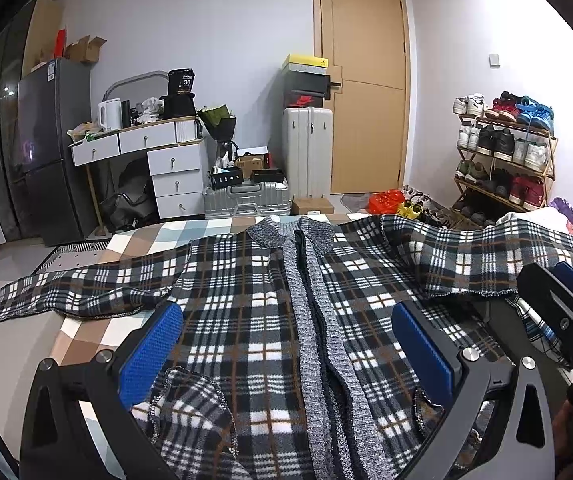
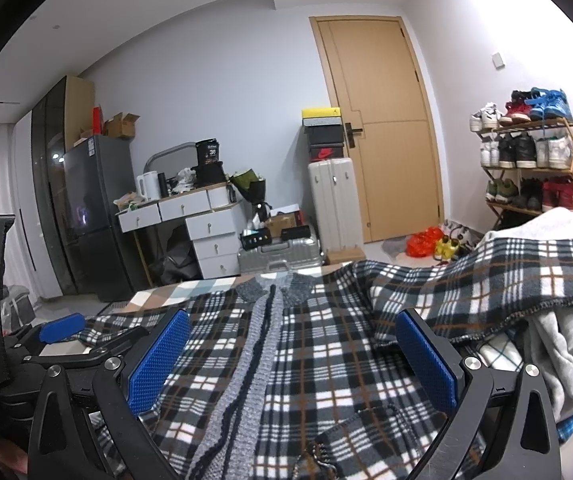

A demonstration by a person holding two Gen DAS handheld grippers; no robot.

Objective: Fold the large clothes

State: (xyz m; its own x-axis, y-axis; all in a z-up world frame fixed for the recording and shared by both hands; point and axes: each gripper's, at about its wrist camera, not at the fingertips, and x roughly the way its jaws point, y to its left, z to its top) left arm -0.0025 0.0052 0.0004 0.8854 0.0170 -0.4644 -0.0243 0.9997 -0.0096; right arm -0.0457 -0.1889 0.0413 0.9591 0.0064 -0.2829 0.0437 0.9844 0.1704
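On the bed [image 1: 86,336], a plaid cardigan [image 1: 246,300] lies face up and spread flat, its grey knit front band [image 1: 306,320] running down the middle and one sleeve [image 1: 66,292] stretched out to the left. The left gripper [image 1: 286,344] hovers low over the cardigan's hem with its blue pads [image 1: 150,352] spread wide, holding nothing. The right gripper [image 2: 292,360] is likewise spread apart above the cloth, beside a heap of grey bedding [image 2: 566,360].
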